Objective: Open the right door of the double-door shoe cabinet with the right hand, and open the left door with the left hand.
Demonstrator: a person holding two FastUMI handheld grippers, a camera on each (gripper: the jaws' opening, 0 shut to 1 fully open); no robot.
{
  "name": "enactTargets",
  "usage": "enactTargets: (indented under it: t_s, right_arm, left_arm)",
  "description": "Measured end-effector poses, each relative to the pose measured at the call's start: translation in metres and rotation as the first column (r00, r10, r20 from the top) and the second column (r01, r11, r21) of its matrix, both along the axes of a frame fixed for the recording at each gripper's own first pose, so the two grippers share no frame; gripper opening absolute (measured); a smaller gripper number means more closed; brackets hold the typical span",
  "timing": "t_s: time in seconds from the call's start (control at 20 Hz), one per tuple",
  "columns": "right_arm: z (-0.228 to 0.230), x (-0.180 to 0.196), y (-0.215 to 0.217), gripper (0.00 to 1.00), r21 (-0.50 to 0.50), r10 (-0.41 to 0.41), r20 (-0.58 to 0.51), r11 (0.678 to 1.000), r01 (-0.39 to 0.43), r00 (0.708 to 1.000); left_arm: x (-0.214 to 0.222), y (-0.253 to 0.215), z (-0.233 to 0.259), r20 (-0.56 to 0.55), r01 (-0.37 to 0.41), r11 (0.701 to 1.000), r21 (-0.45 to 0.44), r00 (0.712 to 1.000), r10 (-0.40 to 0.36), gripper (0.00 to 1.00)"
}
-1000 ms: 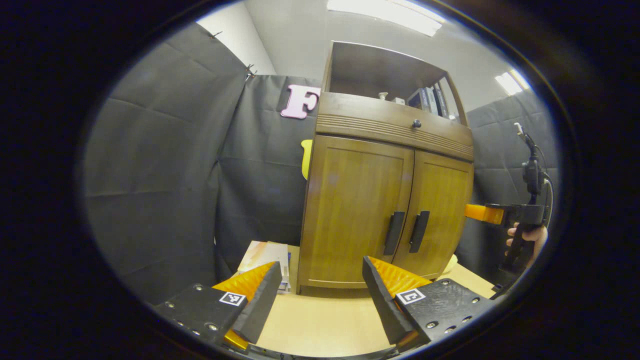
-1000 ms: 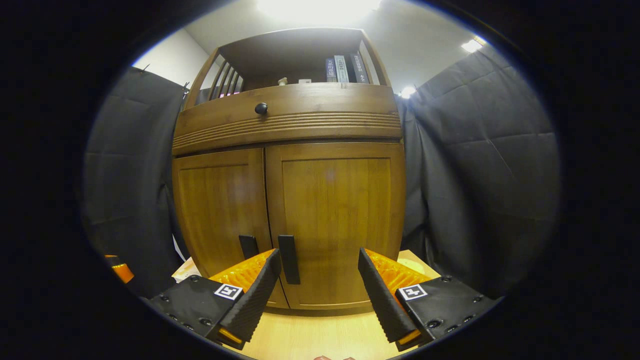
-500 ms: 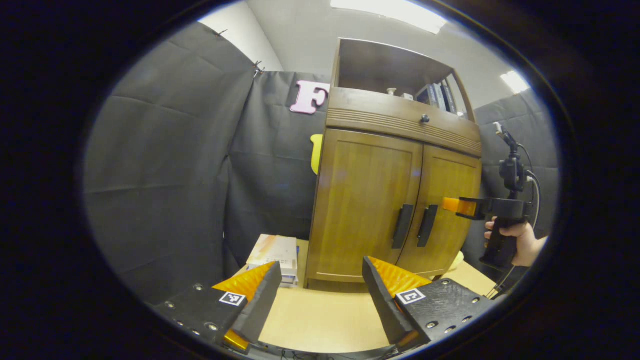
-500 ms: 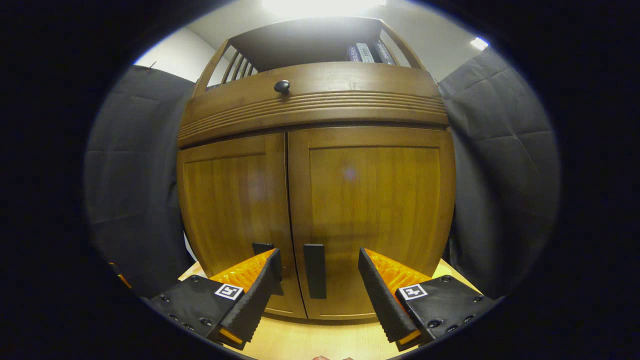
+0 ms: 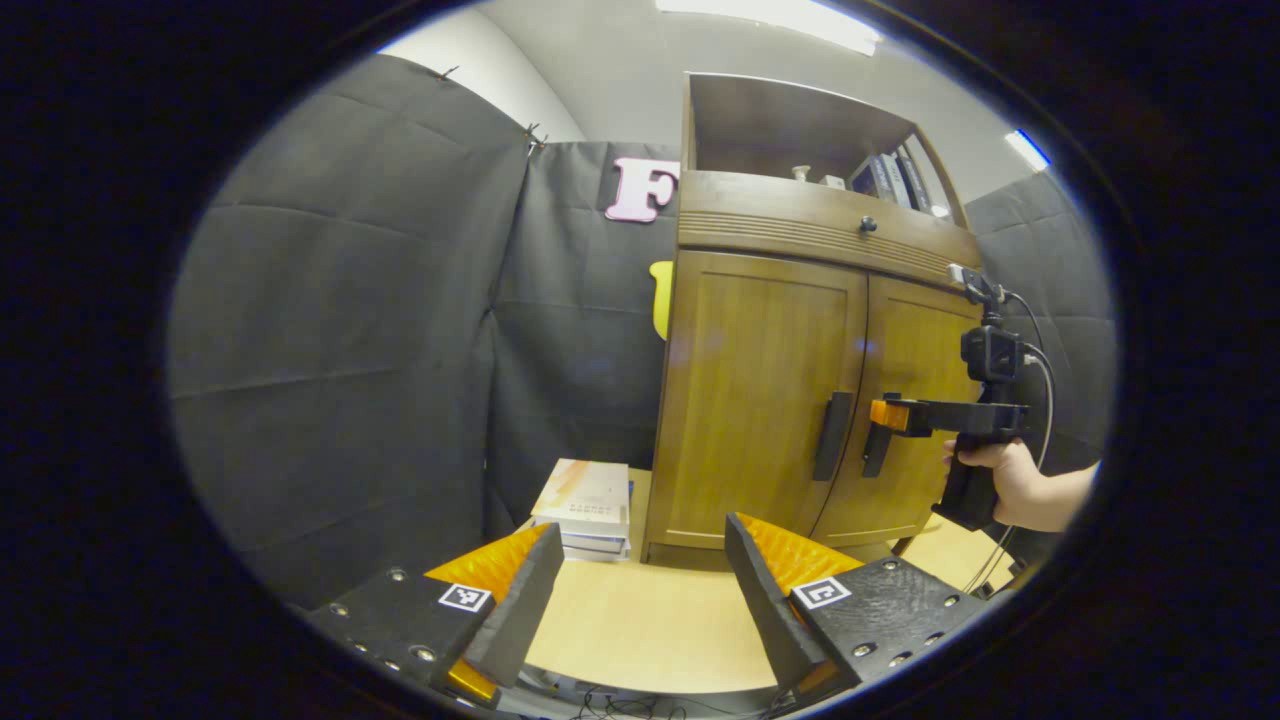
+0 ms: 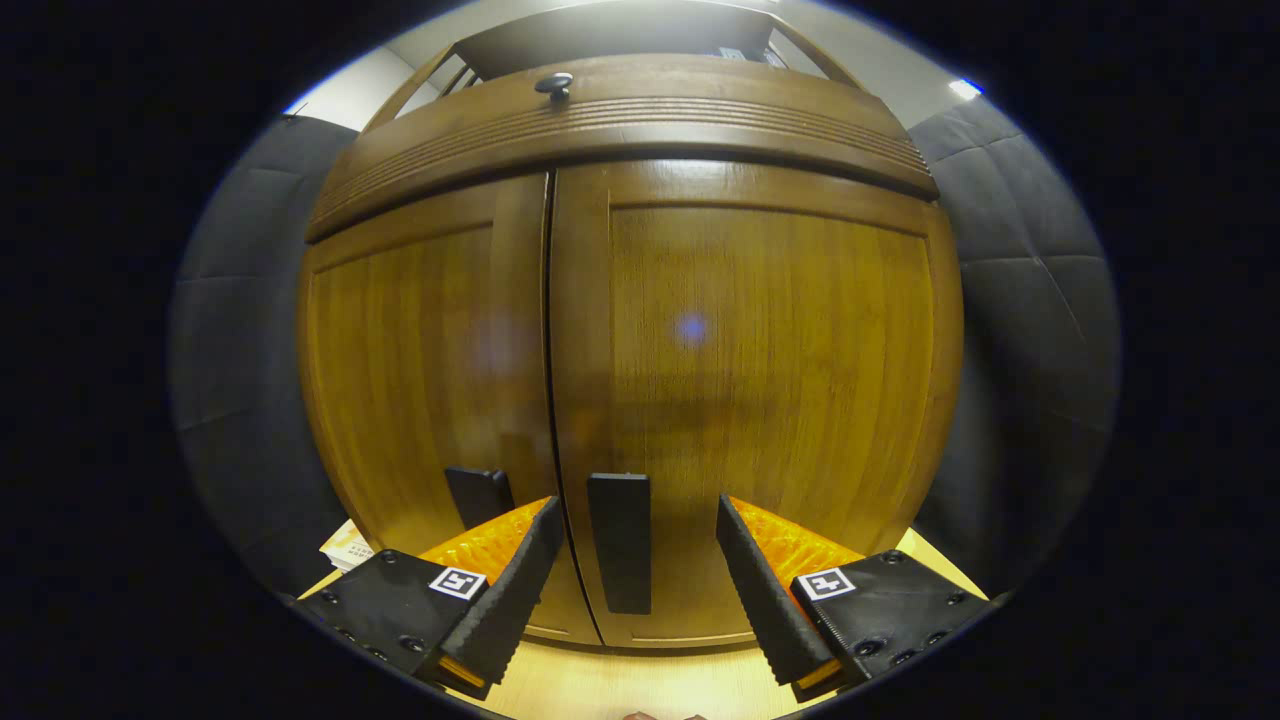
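The wooden shoe cabinet point(image 5: 780, 330) stands on the light table, both doors closed. In the right gripper view the right door point(image 6: 760, 380) looms close, and its dark vertical handle point(image 6: 620, 540) sits between the fingers of my open right gripper point(image 6: 632, 575), which have not closed on it. The left door point(image 6: 420, 380) and its handle point(image 6: 478, 495) lie just left of it. In the left gripper view my left gripper point(image 5: 640, 590) is open and empty, well back from the cabinet. There the right gripper point(image 5: 905, 415), held by a hand point(image 5: 1000, 475), has its tips at the right door handle point(image 5: 876, 450).
A stack of books point(image 5: 588, 505) lies on the table point(image 5: 640, 620) by the cabinet's left side. Above the doors runs a drawer with a small knob point(image 5: 868, 224), and books stand on the open shelf point(image 5: 800, 130) above. Black cloth walls surround the booth.
My right gripper has moved in close to the cabinet, so the right door handle now lies between its fingers. My left gripper has drifted left and back a little. Both stay open.
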State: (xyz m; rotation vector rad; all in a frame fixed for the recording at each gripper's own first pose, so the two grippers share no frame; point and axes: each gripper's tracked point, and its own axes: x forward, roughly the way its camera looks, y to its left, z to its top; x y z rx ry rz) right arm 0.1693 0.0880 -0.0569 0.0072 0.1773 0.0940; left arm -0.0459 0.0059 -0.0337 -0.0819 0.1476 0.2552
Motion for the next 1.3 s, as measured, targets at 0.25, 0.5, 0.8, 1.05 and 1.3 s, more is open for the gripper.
enactTargets:
  t_s: [0.25, 0.5, 0.8, 1.05, 1.3]
  right_arm:
    - [-0.018, 0.013, 0.004, 0.81, 0.004, 0.005, -0.053, 1.0, -0.005, 0.999]
    - [-0.019, 0.014, 0.008, 0.37, -0.01, 0.016, -0.068, 1.0, -0.017, 0.998]
    - [-0.018, 0.015, 0.01, 0.17, -0.006, 0.077, -0.063, 0.997, -0.077, 0.995]
    - [-0.019, 0.0, 0.007, 0.1, -0.007, 0.099, -0.085, 0.995, -0.1, 0.991]
    - [-0.018, -0.031, -0.001, 0.1, 0.001, 0.098, -0.09, 0.995, -0.098, 0.991]
  left_arm:
    - [-0.003, 0.003, -0.001, -0.01, -0.06, 0.998, -0.006, 0.998, 0.06, 0.95]
    - [-0.012, -0.005, 0.009, 0.005, -0.065, 0.998, 0.019, 0.998, 0.064, 0.93]
    - [-0.014, -0.024, 0.005, -0.021, -0.036, 0.999, 0.025, 0.999, 0.036, 0.95]
    - [-0.015, -0.037, 0.006, -0.017, 0.015, 1.0, 0.018, 1.0, -0.015, 0.95]
    - [-0.006, -0.045, -0.009, -0.02, 0.09, 0.996, -0.019, 0.996, -0.091, 0.95]
